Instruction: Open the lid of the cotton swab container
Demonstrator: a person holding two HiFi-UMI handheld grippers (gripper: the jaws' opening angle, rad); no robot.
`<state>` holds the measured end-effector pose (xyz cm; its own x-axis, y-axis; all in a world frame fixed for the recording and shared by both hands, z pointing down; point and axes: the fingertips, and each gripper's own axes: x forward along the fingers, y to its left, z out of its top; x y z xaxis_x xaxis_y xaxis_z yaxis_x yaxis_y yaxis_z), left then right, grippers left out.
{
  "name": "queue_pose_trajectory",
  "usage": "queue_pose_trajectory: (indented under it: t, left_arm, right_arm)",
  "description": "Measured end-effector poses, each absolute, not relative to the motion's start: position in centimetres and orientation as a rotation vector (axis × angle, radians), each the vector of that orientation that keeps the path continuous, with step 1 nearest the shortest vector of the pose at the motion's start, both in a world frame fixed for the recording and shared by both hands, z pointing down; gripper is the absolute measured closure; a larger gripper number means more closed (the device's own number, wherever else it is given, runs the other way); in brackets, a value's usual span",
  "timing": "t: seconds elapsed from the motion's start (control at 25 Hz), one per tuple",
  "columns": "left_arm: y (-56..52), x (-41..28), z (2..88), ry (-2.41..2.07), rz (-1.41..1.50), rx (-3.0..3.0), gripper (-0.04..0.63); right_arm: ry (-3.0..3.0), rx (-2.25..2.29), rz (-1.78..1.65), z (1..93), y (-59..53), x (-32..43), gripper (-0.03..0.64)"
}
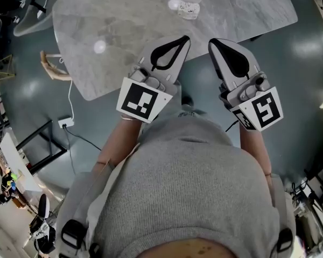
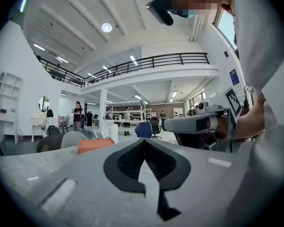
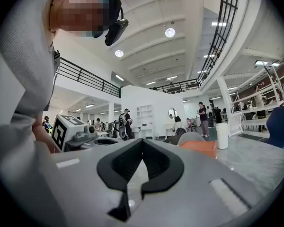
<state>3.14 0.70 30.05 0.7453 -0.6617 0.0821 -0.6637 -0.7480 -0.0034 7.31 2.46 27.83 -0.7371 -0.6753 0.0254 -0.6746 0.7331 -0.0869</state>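
On a dark, glossy floor in a tall white hall with a railed balcony: one grey marble table [image 1: 124,31], rounded corners, glare spots on top. Cotton swab container [image 1: 189,5]: small, clear-sided, pale on top, standing toward the table's far side, well apart from both tools. Left gripper [image 1: 184,38] and right gripper [image 1: 212,42]: jaws pressed together, nothing between them, at the table's near edge.

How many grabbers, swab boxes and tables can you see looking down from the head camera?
grippers: 2 (left gripper, right gripper)
cotton swab container: 1
table: 1
total: 4
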Motion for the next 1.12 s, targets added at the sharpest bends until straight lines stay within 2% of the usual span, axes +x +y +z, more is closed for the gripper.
queue_pose_trajectory:
  t: [1.12]
  left_arm:
    - [5.9, 4.1, 29.7, -1.151, 0.156, 2.934, 0.595]
  right_arm:
    - [2.920, -1.201, -0.120, 28.1, 7.0, 7.8, 0.615]
